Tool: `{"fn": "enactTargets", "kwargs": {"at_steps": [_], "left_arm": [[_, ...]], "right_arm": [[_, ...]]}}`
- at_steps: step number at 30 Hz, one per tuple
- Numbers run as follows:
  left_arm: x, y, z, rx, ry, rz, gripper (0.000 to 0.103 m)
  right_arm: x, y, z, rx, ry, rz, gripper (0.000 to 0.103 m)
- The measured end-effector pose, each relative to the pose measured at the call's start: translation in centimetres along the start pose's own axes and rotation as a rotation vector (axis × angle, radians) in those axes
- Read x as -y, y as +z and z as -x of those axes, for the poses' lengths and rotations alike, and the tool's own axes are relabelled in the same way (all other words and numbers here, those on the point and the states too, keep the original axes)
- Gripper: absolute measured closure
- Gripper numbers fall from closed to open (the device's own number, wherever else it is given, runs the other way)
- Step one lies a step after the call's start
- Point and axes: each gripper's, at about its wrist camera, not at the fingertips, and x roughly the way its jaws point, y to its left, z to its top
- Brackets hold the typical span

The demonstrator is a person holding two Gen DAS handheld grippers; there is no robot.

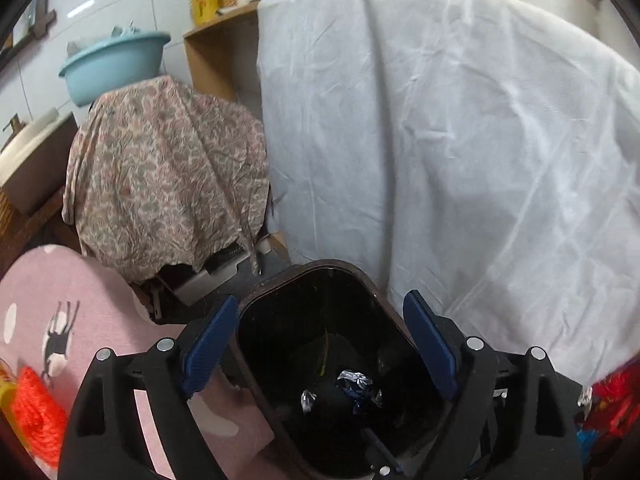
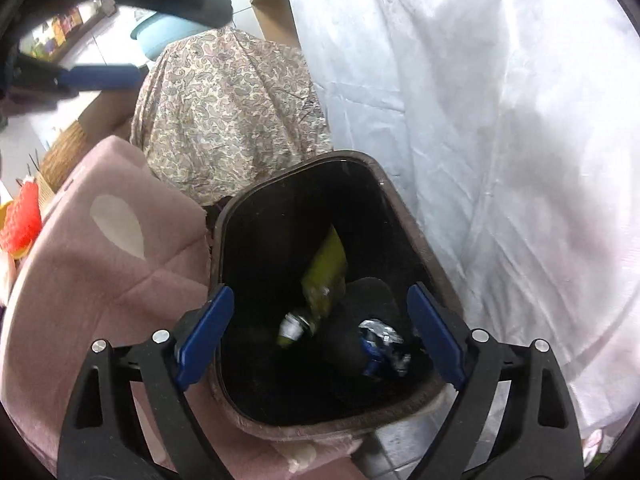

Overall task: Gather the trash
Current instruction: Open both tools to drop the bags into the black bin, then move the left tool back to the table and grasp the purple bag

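Sheet: white sheet (image 1: pixel 440 140) hangs behind and to the right of the bin; it takes no part in the step, and both tools should stay clear of its folds.
Cloth: patterned cloth (image 2: pixel 228 120) drapes an object just behind the bin, on the left; not trash as far as can be judged.
Cover: pink cover (image 2: pixel 100 248) lies against the bin's left wall; what it rests on is hidden.
Bin: dark bin (image 2: pixel 416 236) stands open between cover and sheet, no lid in view; both cameras look down into its mouth.
Left tool: left tool (image 1: pixel 320 344) poised over the bin, blue pads wide apart, nothing between them.
Right tool: right tool (image 2: pixel 318 336) likewise over the mouth, pads spread, nothing gripped.
Green wrapper: green wrapper (image 2: pixel 324 276) is inside the bin, tilted, below the right tool; blurred, so whether it has settled cannot be told.
Blue wrapper: crumpled blue-and-silver wrapper (image 2: pixel 378 344) rests on the bin floor.
Step in hand: judged to be the drop, with both loads inside.
Advice: lift each tool straight up, pads kept apart, clear of the rim, before seeking further trash.
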Motion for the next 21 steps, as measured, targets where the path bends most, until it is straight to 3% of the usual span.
{"fn": "enactTargets", "kwargs": {"at_steps": [4,9,14,18,21], "left_arm": [[-0.1,-0.7,3.7,0.091,-0.017,-0.008,0.013],[-1.0,-2.9,10.5,0.24,-0.033,-0.029,0.005],[-3.0,-5.7,16.6,0.338,-0.042,-0.017,0.005],[-5.6,-8.2,21.1,0.397,-0.036,0.008,0.005],[-7.5,-10.3,24.4,0.44,-0.012,0.025,0.005]], "right_arm": [[-0.7,-0.6,2.3,0.03,-0.074,0.047,0.006],[-2.0,-1.2,5.8,0.124,-0.152,0.104,0.006],[-4.0,-1.4,9.5,0.176,-0.114,0.136,0.006],[-7.4,-1.6,13.3,0.248,-0.09,0.243,0.006],[-10.5,-1.7,17.0,0.285,0.008,0.314,0.006]]}}
